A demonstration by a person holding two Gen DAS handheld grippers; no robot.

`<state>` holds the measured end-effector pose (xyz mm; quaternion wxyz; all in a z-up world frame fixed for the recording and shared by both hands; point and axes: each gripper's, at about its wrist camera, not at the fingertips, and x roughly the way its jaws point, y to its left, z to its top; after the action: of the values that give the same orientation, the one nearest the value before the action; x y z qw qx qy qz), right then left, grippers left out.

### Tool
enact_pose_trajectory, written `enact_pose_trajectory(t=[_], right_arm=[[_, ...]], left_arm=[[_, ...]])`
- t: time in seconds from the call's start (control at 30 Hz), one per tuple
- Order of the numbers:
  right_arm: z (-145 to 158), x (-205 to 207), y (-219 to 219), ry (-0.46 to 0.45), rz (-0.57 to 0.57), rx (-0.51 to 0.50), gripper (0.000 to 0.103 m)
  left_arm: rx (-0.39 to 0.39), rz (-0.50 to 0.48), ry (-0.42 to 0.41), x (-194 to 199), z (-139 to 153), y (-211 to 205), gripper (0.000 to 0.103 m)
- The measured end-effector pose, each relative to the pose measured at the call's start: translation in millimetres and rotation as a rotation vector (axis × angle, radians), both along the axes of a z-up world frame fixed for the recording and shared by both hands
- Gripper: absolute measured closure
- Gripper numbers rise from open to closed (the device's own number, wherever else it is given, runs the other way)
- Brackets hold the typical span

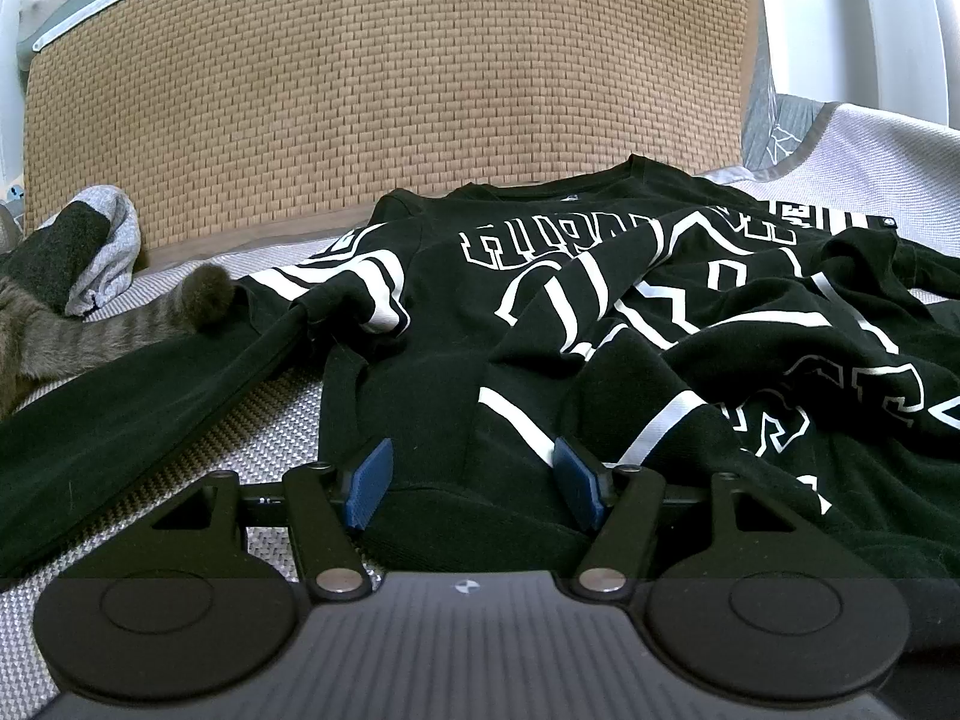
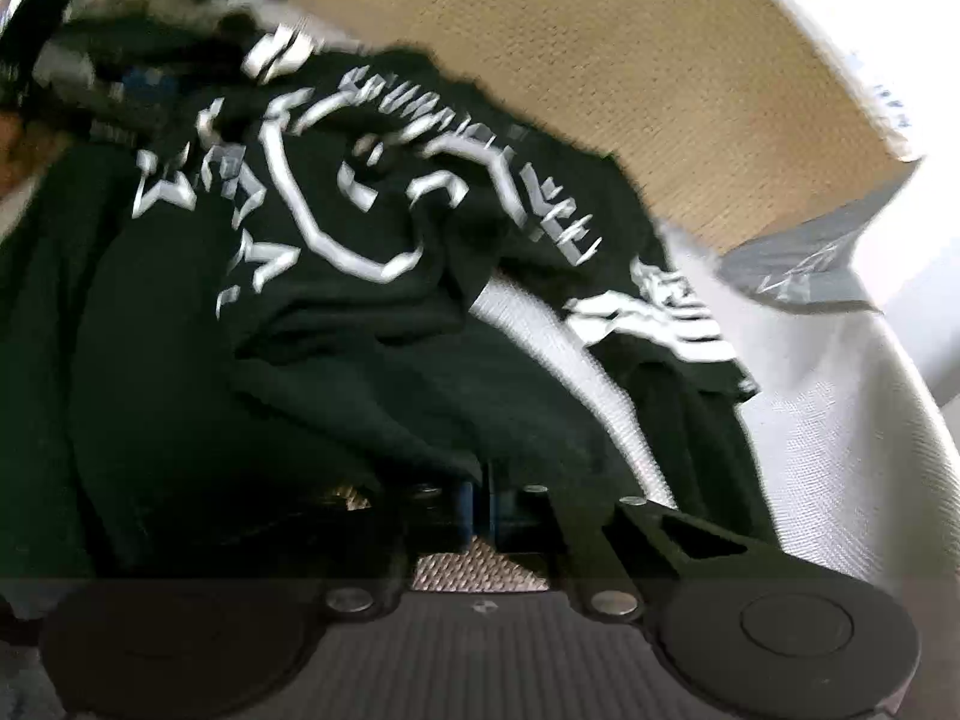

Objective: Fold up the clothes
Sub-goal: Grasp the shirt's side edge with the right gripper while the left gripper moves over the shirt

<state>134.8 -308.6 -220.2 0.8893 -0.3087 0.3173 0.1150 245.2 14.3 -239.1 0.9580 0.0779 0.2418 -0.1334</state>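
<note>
A black sweatshirt (image 1: pixel 600 312) with white lettering and stripes lies crumpled on the bed, one long sleeve (image 1: pixel 120 408) stretched to the left. My left gripper (image 1: pixel 474 474) sits at its near hem, its blue pads (image 1: pixel 369 480) well apart and the black hem bulging between them. The right wrist view is blurred. It shows the same sweatshirt (image 2: pixel 360 360) from its right side. My right gripper (image 2: pixel 483 480) has its blue pads together at the edge of the black cloth, and the cloth hides the tips.
A tan woven panel (image 1: pixel 384 90) stands behind the bed. A tabby cat (image 1: pixel 36 336) lies at the left edge, its tail beside the sleeve, next to a grey and white garment (image 1: pixel 102 240). Pale woven bed cover (image 2: pixel 840 450) stretches to the right.
</note>
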Motion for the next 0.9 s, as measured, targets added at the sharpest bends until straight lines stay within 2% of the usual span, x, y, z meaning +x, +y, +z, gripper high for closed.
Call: enact_pose_trajectory(t=[0.23, 0.43, 0.5, 0.67, 0.9], right_arm=[[48, -22, -22, -0.144, -0.088, 0.144, 0.1], [86, -18, -56, -0.155, -0.2, 0.321, 0.1], [89, -14, -65, -0.168, -0.236, 0.327, 0.1], [84, 0, -99, -0.123, -0.369, 0.404, 0.1], [34, 9, -107, -0.003, -0.423, 0.321, 0.1]], left_arm=[[0.0, -0.002, 0.001, 0, 0, 2, 0.04], [0.001, 0.0, 0.005, 0, 1, 1, 0.04], [0.004, 0.0, 0.005, -1, 1, 0, 0.039], [0.007, 0.002, 0.005, 0, 0, -1, 0.039], [0.029, 0.002, 0.033, 3, 4, -3, 0.039]])
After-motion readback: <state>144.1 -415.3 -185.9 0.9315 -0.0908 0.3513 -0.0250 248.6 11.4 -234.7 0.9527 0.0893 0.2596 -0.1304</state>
